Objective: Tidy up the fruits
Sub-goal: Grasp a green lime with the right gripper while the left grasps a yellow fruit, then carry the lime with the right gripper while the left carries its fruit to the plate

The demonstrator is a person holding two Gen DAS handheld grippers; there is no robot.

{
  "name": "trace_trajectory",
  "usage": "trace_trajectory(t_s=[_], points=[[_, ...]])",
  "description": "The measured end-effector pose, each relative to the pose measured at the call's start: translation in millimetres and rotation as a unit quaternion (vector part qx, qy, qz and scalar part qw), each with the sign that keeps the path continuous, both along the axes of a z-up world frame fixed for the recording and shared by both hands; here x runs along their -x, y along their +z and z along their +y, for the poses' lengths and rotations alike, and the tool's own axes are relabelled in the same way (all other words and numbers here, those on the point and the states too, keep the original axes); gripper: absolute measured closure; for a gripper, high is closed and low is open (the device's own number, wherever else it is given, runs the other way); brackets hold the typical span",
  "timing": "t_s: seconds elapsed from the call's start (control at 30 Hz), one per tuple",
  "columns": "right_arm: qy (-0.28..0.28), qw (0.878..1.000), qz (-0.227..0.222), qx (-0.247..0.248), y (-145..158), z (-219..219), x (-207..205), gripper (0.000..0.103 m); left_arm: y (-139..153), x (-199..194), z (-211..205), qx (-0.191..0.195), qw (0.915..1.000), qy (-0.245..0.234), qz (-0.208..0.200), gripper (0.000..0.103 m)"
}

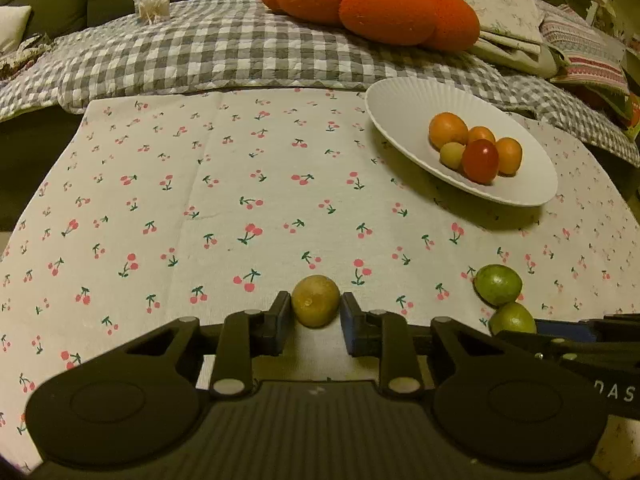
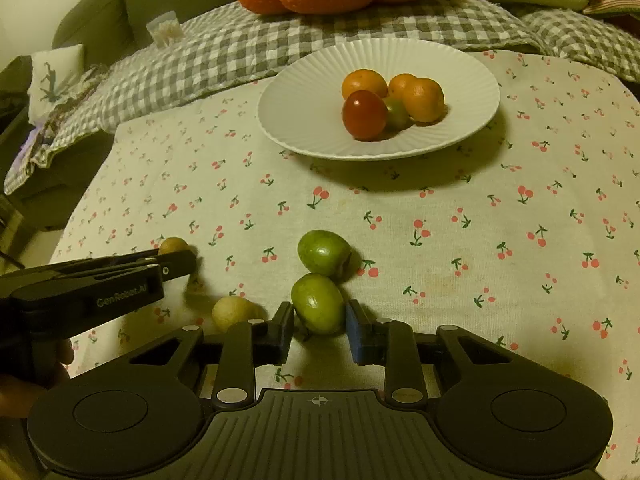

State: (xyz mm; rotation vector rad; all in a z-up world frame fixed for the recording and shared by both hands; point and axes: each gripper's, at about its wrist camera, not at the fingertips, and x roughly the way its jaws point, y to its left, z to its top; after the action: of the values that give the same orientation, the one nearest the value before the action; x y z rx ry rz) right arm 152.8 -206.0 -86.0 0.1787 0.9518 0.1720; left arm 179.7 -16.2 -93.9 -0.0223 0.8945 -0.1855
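A white ribbed plate (image 1: 384,96) (image 2: 288,92) on the cherry-print cloth holds three orange fruits, a red one (image 1: 480,161) (image 2: 364,115) and a small yellow-green one. My left gripper (image 1: 316,314) (image 2: 178,266) is shut on a yellow-brown fruit (image 1: 316,306) (image 2: 173,245) low over the cloth. To its right, my right gripper (image 2: 320,320) is shut on a green fruit (image 2: 318,308) (image 1: 512,318). A second green fruit (image 2: 323,253) (image 1: 498,284) lies just beyond, touching it. A pale yellow fruit (image 2: 232,312) lies loose between the two grippers.
Behind the table, a grey checked blanket (image 1: 200,56) covers a green sofa. On it lie a big orange cushion (image 1: 372,4), a clear box of small sticks (image 1: 152,0) and folded cloths (image 1: 512,28). Bare cloth (image 1: 180,200) spreads left of the plate.
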Motion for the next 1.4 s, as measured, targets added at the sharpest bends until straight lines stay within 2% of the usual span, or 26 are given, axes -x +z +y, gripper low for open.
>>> trace_trajectory(t_s=[0.33,0.97,1.4], points=[[0.002,1.000,-0.011,-0.002,7.9,-0.7,3.5,0.077,4.9,2.0,-0.4,0.006,0.9999,-0.005,-0.007,0.079],[-0.002,0.997,-0.070,-0.020,50.3,-20.8,11.1,0.077,44.7,9.3,-5.3,0.070,0.9966,-0.012,-0.042,0.079],[-0.021,0.994,-0.096,-0.040,68.7,-45.9,3.9,0.077,55.8,0.5,-7.7,0.112,0.9920,-0.014,-0.058,0.078]])
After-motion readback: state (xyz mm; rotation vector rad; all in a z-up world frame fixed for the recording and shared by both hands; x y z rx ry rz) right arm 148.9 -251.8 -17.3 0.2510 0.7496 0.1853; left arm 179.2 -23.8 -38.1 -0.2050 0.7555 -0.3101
